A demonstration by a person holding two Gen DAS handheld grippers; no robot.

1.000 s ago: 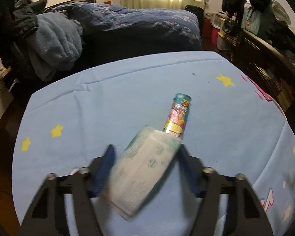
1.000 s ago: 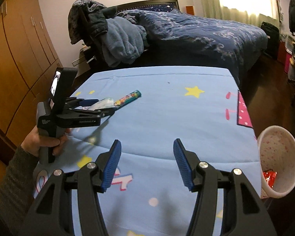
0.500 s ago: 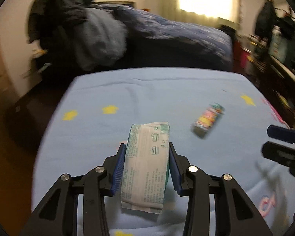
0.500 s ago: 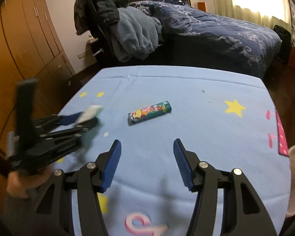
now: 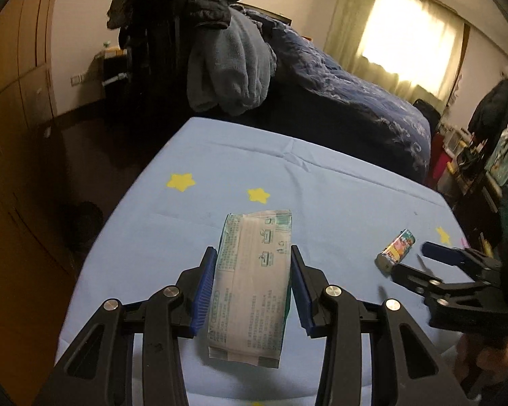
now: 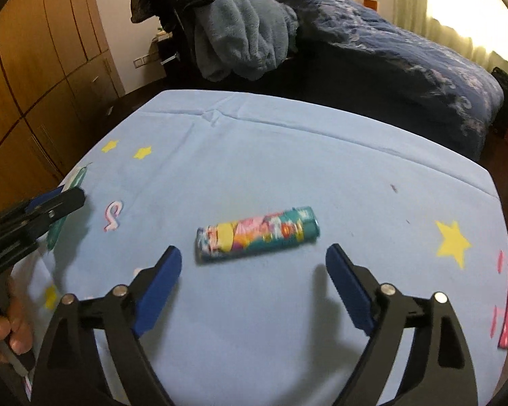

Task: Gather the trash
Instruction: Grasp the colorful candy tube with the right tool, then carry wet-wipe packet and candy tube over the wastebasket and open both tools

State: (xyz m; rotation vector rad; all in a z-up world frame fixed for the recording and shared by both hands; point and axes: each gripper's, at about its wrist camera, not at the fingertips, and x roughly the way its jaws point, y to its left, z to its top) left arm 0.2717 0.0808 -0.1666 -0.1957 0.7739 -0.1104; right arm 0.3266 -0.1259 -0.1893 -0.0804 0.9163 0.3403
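Right gripper (image 6: 254, 265) opening wide, nothing between the jaws; candy tube (image 6: 257, 235) lying just ahead, long axis crosswise to the fingers. Off left, left gripper (image 5: 254, 284) clamped on tissue pack (image 5: 254, 280).

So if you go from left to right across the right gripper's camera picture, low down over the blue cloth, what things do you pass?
Left gripper holding the tissue pack → pink squiggle → colourful tube → big yellow star.
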